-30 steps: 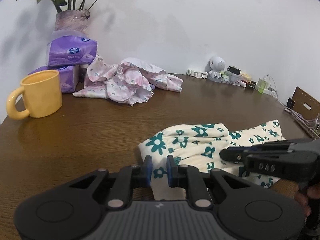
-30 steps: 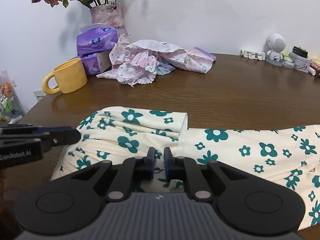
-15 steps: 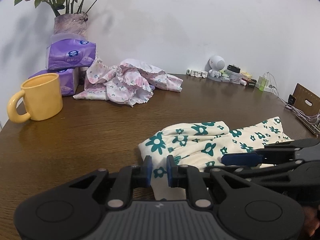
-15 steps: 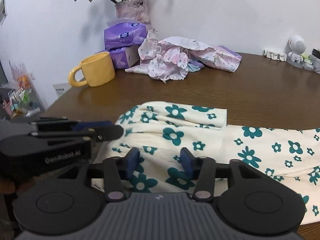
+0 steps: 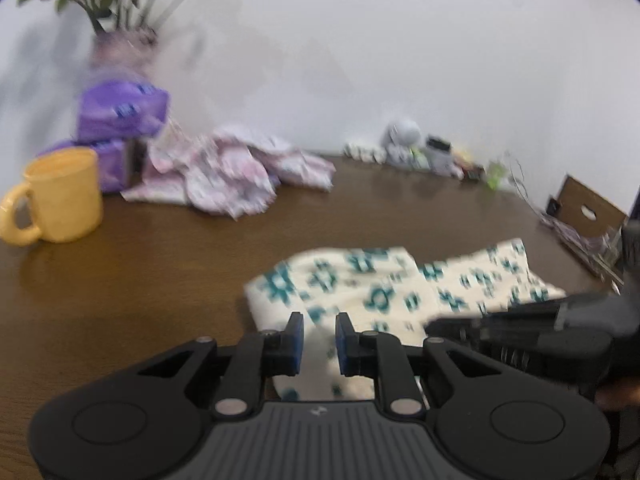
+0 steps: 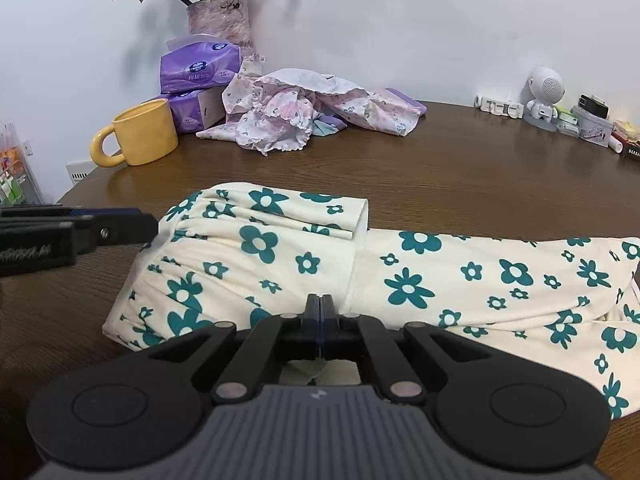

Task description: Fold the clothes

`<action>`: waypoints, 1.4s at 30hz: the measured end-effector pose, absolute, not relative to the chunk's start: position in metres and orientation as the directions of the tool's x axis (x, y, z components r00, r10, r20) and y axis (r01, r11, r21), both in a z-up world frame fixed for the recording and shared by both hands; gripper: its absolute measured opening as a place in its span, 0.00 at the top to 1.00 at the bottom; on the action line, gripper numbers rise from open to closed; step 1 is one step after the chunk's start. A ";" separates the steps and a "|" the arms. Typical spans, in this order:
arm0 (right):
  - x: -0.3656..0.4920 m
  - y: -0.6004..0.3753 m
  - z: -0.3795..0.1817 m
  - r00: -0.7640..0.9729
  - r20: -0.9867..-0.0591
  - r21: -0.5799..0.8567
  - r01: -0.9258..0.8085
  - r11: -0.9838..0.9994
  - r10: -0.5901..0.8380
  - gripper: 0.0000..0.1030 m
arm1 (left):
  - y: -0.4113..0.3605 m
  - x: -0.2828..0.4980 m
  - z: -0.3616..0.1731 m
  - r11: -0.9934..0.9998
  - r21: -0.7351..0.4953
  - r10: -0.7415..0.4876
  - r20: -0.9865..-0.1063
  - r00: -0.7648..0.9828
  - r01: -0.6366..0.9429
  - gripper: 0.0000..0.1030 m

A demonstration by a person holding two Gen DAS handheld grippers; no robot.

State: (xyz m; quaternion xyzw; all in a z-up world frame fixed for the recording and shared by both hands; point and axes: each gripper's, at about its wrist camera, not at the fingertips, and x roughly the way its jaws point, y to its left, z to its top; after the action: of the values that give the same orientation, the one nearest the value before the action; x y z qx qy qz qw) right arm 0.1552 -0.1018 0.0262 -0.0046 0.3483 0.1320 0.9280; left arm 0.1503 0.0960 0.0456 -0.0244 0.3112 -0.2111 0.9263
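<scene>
1. We have the cream garment with teal flowers (image 6: pixel 304 264) flat on the table (image 6: pixel 460 168), its left end already folded over; the long right part is still unfolded.
2. Our right gripper (image 6: pixel 319 312) is pinched shut on the garment's near edge.
3. Our left gripper (image 5: pixel 319 340) is barely parted, cloth in the gap; a grip there we cannot tell.
4. Pink floral garment (image 6: pixel 296 112) lies crumpled at the back, untouched.
5. Yellow mug (image 6: pixel 140 134), tissue packs (image 6: pixel 196 74), vase (image 6: pixel 220 18) sit well apart; nothing blocks us.

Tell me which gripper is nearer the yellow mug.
Left. The left gripper sits at the cream green-flowered garment's mug-side end, short of the yellow mug; the right gripper is further along the garment's near edge.
</scene>
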 end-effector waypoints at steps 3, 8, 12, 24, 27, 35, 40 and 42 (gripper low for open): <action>0.150 -0.107 0.033 0.739 -0.612 0.166 -0.229 0.959 0.282 0.89 | 0.089 0.150 0.039 0.912 -0.141 -0.393 -0.576 0.717 0.386 0.84; 0.138 -0.085 0.044 0.731 -0.589 0.143 -0.326 0.934 0.345 0.57 | 0.091 0.150 0.038 0.908 -0.163 -0.406 -0.576 0.710 0.387 0.84; 0.145 -0.071 0.035 0.705 -0.626 0.099 -0.350 0.931 0.332 0.60 | 0.092 0.150 0.039 0.907 -0.163 -0.407 -0.575 0.710 0.388 0.84; 0.143 -0.095 0.027 0.722 -0.631 0.056 -0.322 0.945 0.283 0.90 | 0.103 0.148 0.042 0.903 -0.194 -0.422 -0.573 0.703 0.384 0.84; 0.142 -0.095 0.028 0.733 -0.621 0.057 -0.312 0.948 0.278 0.90 | 0.098 0.149 0.037 0.898 -0.183 -0.427 -0.589 0.687 0.401 0.82; 0.145 -0.111 0.030 0.750 -0.630 0.009 -0.249 0.968 0.199 0.93 | 0.097 0.148 0.033 0.898 -0.183 -0.426 -0.594 0.683 0.400 0.82; 0.140 -0.129 0.029 0.752 -0.626 0.099 -0.185 0.978 0.206 0.90 | 0.097 0.148 0.034 0.899 -0.187 -0.425 -0.594 0.683 0.397 0.82; 0.130 -0.126 0.038 0.764 -0.592 0.157 -0.203 0.966 0.257 0.75 | 0.097 0.148 0.034 0.899 -0.187 -0.425 -0.594 0.683 0.397 0.82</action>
State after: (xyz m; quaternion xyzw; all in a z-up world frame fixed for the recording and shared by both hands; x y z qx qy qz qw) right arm 0.1298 -0.1263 0.0376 0.0418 0.3209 0.1225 0.9382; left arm 0.1481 0.0974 0.0341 -0.0216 0.3291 -0.2242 0.9170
